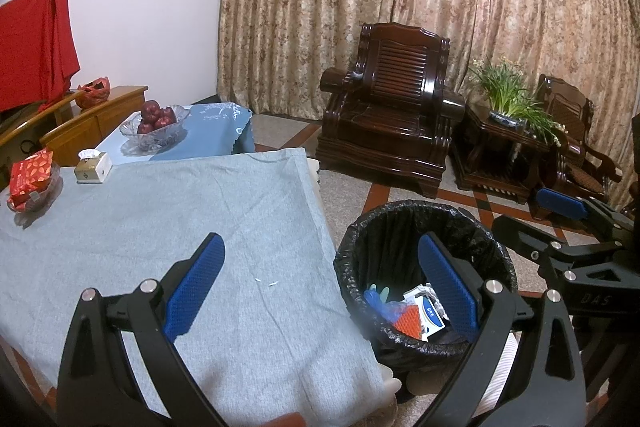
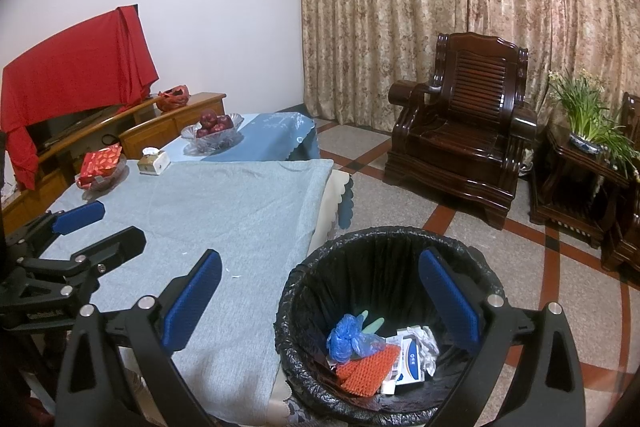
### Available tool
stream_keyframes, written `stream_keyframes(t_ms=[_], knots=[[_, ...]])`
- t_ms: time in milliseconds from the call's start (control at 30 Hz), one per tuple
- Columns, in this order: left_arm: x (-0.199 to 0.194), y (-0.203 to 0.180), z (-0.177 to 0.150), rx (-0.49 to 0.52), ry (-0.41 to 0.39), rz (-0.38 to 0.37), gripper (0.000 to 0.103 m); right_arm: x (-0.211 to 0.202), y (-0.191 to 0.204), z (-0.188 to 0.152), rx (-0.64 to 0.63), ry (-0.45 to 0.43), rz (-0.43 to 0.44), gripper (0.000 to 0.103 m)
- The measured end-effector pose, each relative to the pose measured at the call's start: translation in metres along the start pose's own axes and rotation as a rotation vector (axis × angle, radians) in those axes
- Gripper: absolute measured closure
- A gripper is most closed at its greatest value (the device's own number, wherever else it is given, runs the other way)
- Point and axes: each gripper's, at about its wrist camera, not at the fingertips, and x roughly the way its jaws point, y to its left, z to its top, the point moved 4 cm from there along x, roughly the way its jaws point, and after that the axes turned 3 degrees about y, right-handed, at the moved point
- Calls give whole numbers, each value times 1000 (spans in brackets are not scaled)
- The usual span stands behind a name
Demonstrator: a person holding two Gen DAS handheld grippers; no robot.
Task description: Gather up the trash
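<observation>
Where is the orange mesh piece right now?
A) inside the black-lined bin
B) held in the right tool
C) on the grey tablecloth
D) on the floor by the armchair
A: the orange mesh piece lies in the black-lined bin beside a crumpled blue bag and a white carton; the right tool and the left tool are both open and hold nothing.

A white wall (image 2: pixel 224 7) meets patterned curtains (image 2: pixel 460 7); a dark armchair (image 2: pixel 464 147) stands on tiled floor (image 2: pixel 400 195).
</observation>
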Motion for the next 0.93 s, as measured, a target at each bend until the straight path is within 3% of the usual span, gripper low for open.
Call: stream_keyframes(t_ms=[933], knots=[[-2,-3,-6,0,7,0,8,0,0,1,1,2,1,6]])
